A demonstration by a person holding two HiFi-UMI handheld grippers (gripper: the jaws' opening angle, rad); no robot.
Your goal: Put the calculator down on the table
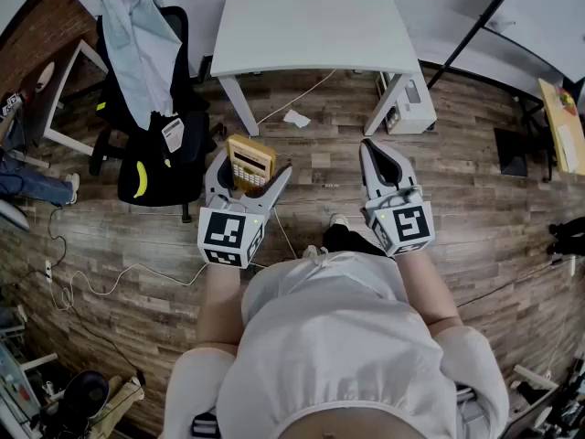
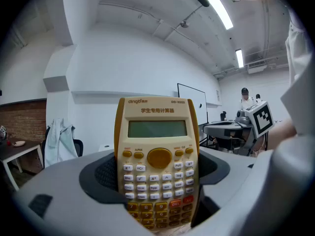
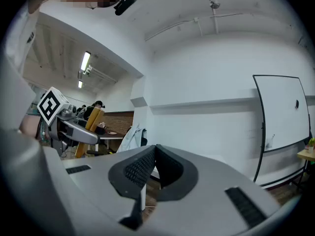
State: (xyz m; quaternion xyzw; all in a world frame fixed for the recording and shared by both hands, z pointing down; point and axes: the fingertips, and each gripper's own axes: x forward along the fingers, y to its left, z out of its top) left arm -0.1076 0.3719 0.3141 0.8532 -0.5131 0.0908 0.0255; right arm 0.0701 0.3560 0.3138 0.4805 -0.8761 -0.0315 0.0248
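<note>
A yellow calculator (image 1: 249, 161) with a grey screen and white keys stands upright between the jaws of my left gripper (image 1: 252, 166), which is shut on its two long sides. In the left gripper view the calculator (image 2: 157, 154) fills the middle, keys facing the camera, with the dark pads (image 2: 104, 173) against its edges. I hold it in the air over the wooden floor, a short way in front of the white table (image 1: 311, 26). My right gripper (image 1: 368, 146) is level beside it, shut with nothing in it; its pads (image 3: 140, 168) meet.
A black office chair (image 1: 151, 144) draped with a pale coat stands left of the table. A white box (image 1: 411, 103) sits by the table's right leg. A paper scrap (image 1: 296, 117) and cables lie on the floor. A whiteboard (image 3: 283, 114) stands at the right.
</note>
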